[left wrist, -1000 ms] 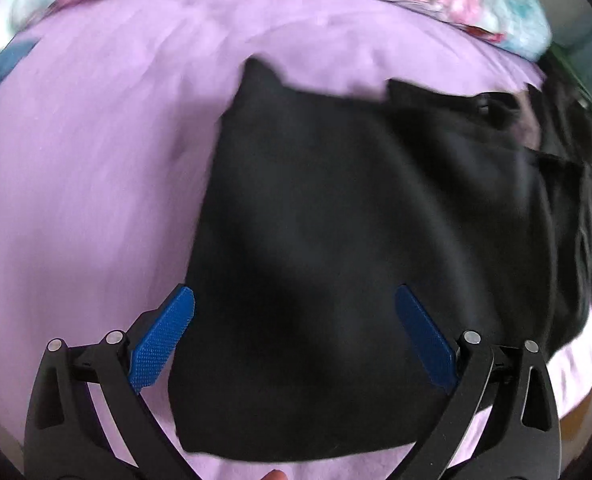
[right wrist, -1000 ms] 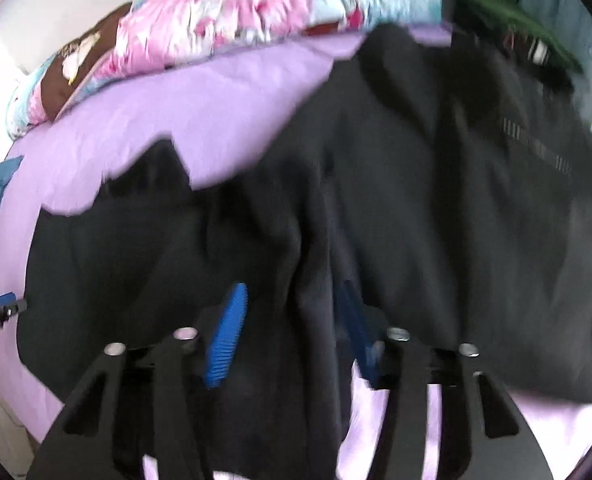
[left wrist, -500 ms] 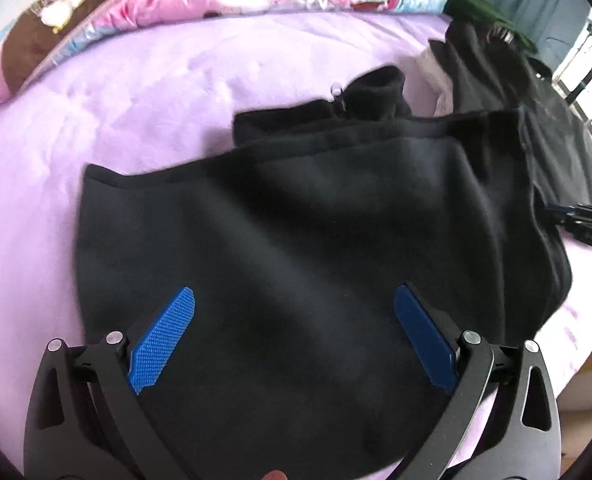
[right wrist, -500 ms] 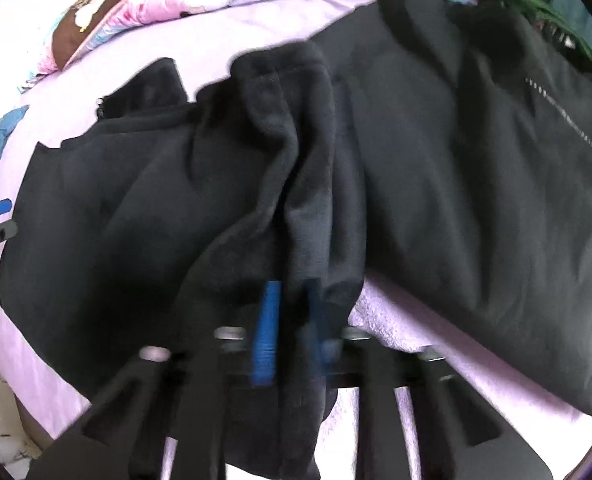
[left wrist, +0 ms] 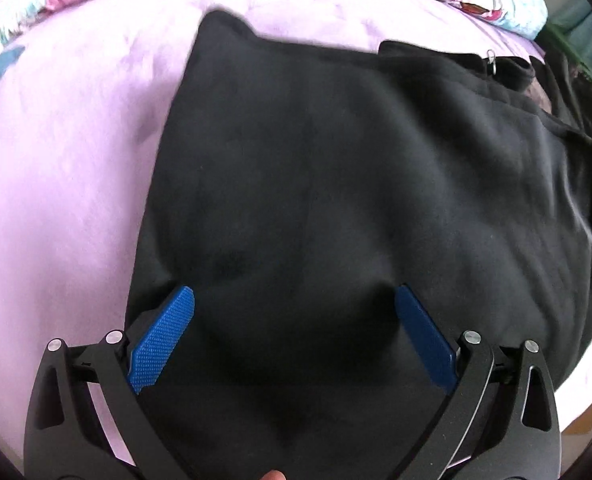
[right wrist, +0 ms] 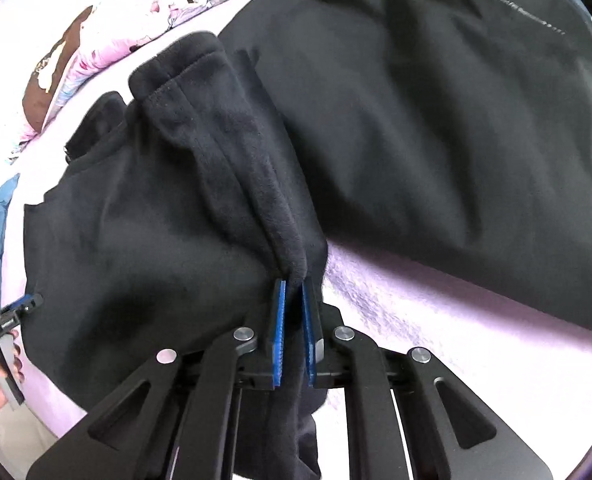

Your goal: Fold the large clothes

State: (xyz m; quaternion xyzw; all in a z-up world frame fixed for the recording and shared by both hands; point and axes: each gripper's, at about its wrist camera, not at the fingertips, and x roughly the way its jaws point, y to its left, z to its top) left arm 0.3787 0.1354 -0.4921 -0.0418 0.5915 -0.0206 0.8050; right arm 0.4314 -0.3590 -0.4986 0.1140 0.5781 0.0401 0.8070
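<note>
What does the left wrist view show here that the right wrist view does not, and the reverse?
Only the left wrist view shows the left gripper with jaws wide open over the black fleece, plus its zipper pull. Only the right wrist view shows the right gripper shut on the fleece's sleeve, and a second black garment beside it. Both show the fleece on the lilac bedspread and the floral pillow.

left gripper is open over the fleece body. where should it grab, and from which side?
Probably the bare left edge of the black fleece, where it meets the purple bedspread. The left gripper hangs open over flat cloth that offers no lip. Come in low from the bedspread side. The right gripper already pinches the sleeve.
</note>
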